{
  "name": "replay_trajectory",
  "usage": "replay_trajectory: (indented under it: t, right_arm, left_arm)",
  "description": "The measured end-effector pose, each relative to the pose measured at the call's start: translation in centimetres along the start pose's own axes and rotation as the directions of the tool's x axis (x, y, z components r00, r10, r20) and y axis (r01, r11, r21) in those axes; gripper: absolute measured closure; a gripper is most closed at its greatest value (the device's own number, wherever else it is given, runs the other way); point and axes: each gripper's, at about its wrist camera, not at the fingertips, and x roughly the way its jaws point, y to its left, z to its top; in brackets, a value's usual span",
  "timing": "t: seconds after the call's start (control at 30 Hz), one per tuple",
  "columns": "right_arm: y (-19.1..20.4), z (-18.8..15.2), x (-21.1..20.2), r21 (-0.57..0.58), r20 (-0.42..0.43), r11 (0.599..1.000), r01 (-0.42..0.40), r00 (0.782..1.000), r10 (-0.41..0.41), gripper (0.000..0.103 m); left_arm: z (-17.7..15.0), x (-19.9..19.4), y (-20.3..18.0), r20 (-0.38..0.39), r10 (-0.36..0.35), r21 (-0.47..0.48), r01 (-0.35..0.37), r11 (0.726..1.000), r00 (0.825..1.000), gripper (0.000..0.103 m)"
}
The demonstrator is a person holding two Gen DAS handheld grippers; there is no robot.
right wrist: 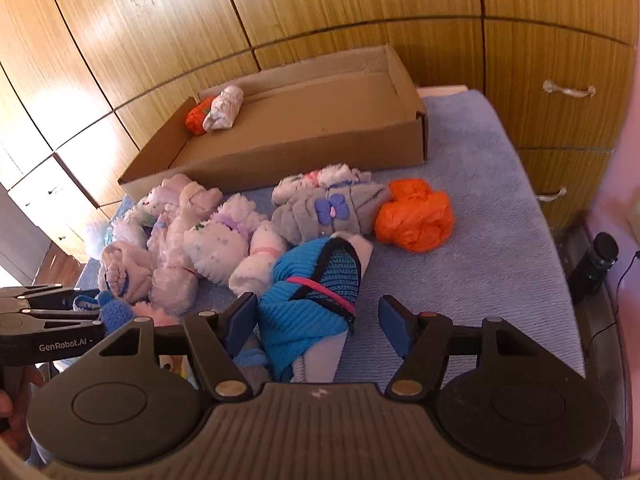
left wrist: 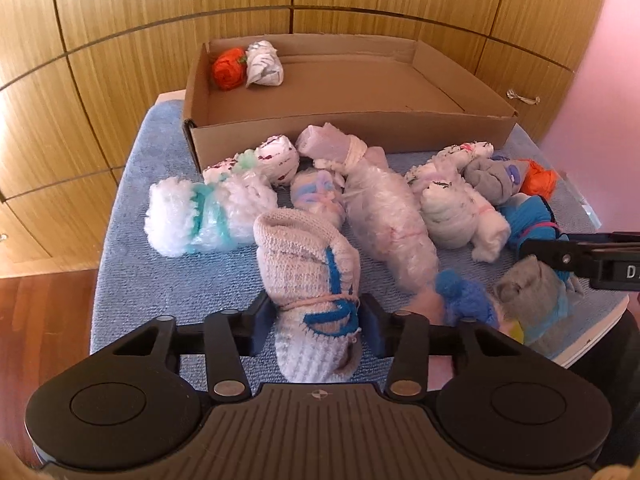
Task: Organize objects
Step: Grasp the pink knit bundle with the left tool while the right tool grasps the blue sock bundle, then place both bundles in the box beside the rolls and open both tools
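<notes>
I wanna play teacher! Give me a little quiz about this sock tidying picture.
1. True or false: the brown cardboard box holds three rolled sock bundles.
2. Which does the left claw squeeze? A) white knitted sock roll with blue stripes B) orange bundle C) grey bundle with a purple flower
3. Fill in: around the bright blue knitted bundle, the right claw is ___ (open or shut).
Key: 1 false, just two; 2 A; 3 open.

Black left gripper (left wrist: 316, 330) and right gripper (right wrist: 318, 320), blue pads, silver rivets, "GenRobot.AI" lettering.
</notes>
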Motion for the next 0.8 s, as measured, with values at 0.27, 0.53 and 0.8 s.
replay_trajectory:
  t: [0.27, 0.53, 0.8]
  right_arm:
    - [-0.6, -0.3, -0.5, 0.026, 0.003, 0.998, -0.053, 0.999, 0.053, 0.054]
    - [-1.6, 0.6, -3.2, 0.008, 0.059, 0.999, -0.041, 0.997, 0.041, 0.054]
    - [-2.1, 2.6, -4.8, -0.011, 0.131, 1.0, -0.021, 0.991, 0.023, 0.054]
  left_arm:
    - [-0.1, -0.5, 0.6, 0.01, 0.001, -0.023, -0.001, 1.0, 1.0, 0.057]
    - [0.4, -2.2, 1.2, 0.039, -0.001, -0.029, 0.002, 1.0, 0.999, 0.057]
    - [1.6, -3.9, 1.3, 0.054, -0.054, -0.044, 0.056, 0.997, 0.997, 0.057]
